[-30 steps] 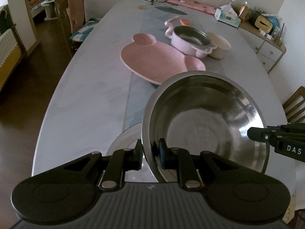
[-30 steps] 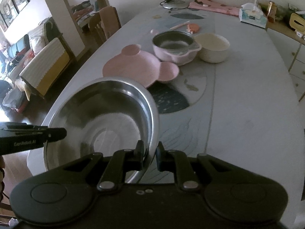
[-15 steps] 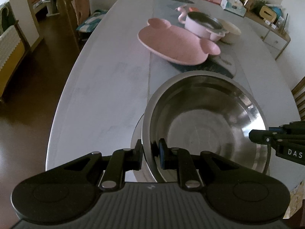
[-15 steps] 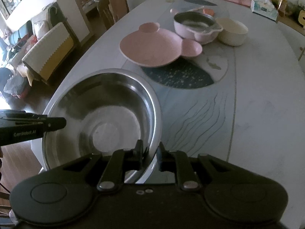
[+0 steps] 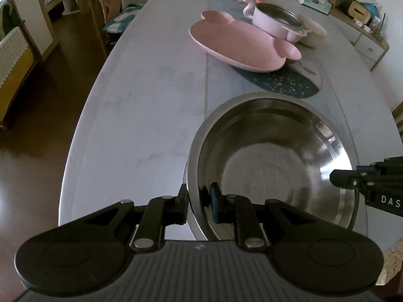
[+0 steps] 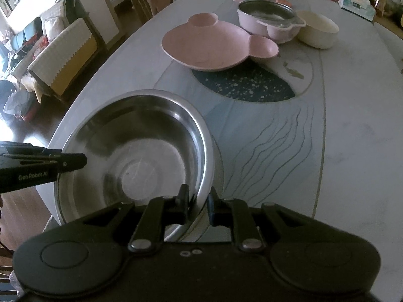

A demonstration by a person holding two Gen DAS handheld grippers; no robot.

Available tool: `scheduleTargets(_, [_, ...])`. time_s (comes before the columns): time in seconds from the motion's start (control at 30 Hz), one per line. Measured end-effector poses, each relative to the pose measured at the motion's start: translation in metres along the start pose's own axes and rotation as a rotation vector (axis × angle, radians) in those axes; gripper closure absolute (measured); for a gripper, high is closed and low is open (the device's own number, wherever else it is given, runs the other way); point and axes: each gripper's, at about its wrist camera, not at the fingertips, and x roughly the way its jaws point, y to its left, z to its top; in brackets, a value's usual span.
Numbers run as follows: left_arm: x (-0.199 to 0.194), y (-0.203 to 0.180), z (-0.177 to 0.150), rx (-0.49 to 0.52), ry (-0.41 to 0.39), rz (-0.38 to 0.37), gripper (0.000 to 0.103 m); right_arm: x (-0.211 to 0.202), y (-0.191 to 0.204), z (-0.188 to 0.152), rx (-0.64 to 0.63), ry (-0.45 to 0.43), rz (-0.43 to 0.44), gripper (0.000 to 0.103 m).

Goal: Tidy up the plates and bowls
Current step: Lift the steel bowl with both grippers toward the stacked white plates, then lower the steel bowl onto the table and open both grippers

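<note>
Both grippers pinch the same steel bowl (image 5: 272, 161) from opposite sides. The left gripper (image 5: 199, 202) has its fingers clamped across the rim at the bowl's left edge — one finger outside the wall, the other inside. The right gripper (image 6: 197, 202) grips the opposite rim the same way, and its black tip shows at the right margin of the left wrist view. In the right wrist view the left gripper's tip reaches in from the left, at the bowl's far rim.

The bowl sits upright at the near end of the pale oval worktop (image 5: 141, 105); whether its base touches the surface or hangs just above it cannot be told. Beyond it lies a dark speckled oval patch (image 6: 241, 85) set in the worktop pattern. Further back rests a pink plate with two round ears (image 6: 209, 45) — and just behind that a pink handled pot with a steel lining (image 6: 269, 20), touching or nearly touching a cream bowl (image 6: 317, 29) on its right. A tissue box (image 6: 356, 2) stands near the far edge.
</note>
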Motion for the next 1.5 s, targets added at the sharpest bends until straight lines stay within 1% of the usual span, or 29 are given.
scheduleTargets(0.23, [-0.003,-0.005,0.006,-0.001,-0.012,-0.002,0.087,-0.001,-0.002,0.002,0.004,-0.007,0.006,0.088])
scheduleTargets(0.33, [-0.007,-0.020,0.020,0.034,-0.037,-0.010,0.087,-0.011,-0.008,0.002,0.010,-0.041,-0.007,0.088])
scheduleTargets(0.4, [-0.005,-0.035,0.035,0.066,-0.050,-0.026,0.087,-0.018,-0.019,0.005,0.031,-0.063,-0.017,0.088])
scheduleTargets(0.57, [0.007,-0.084,0.072,0.134,-0.089,-0.056,0.087,-0.035,-0.065,0.018,0.096,-0.107,-0.063,0.088])
scheduleTargets(0.63, [0.020,-0.107,0.089,0.146,-0.090,-0.070,0.087,-0.039,-0.085,0.025,0.113,-0.122,-0.089,0.088])
scheduleTargets(0.7, [0.039,-0.129,0.105,0.145,-0.077,-0.076,0.087,-0.037,-0.110,0.034,0.129,-0.126,-0.108,0.088])
scheduleTargets(0.83, [0.074,-0.168,0.130,0.153,-0.056,-0.068,0.087,-0.021,-0.164,0.051,0.160,-0.099,-0.129,0.088])
scheduleTargets(0.93, [0.096,-0.189,0.140,0.156,-0.039,-0.066,0.087,-0.007,-0.195,0.058,0.179,-0.090,-0.149,0.087])
scheduleTargets(1.0, [0.113,-0.198,0.142,0.153,0.001,-0.068,0.086,0.004,-0.214,0.061,0.196,-0.072,-0.148,0.087])
scheduleTargets(1.07, [0.116,-0.205,0.142,0.176,-0.016,-0.060,0.086,0.015,-0.224,0.056,0.213,-0.043,-0.144,0.086])
scheduleTargets(1.1, [0.116,-0.207,0.142,0.190,-0.012,-0.058,0.085,0.016,-0.227,0.053,0.206,-0.050,-0.138,0.086])
scheduleTargets(1.2, [0.114,-0.200,0.141,0.155,0.009,-0.082,0.085,0.014,-0.228,0.051,0.167,-0.039,-0.144,0.082])
scheduleTargets(1.27, [0.110,-0.197,0.138,0.157,0.006,-0.082,0.085,0.008,-0.230,0.049,0.155,-0.051,-0.145,0.072])
scheduleTargets(1.33, [0.104,-0.193,0.132,0.173,0.000,-0.077,0.085,0.000,-0.232,0.049,0.146,-0.060,-0.152,0.065])
scheduleTargets(1.43, [0.092,-0.186,0.129,0.175,-0.011,-0.089,0.085,-0.012,-0.231,0.051,0.123,-0.080,-0.150,0.064])
scheduleTargets(1.5, [0.084,-0.182,0.127,0.177,-0.022,-0.098,0.083,-0.020,-0.226,0.053,0.118,-0.092,-0.143,0.063])
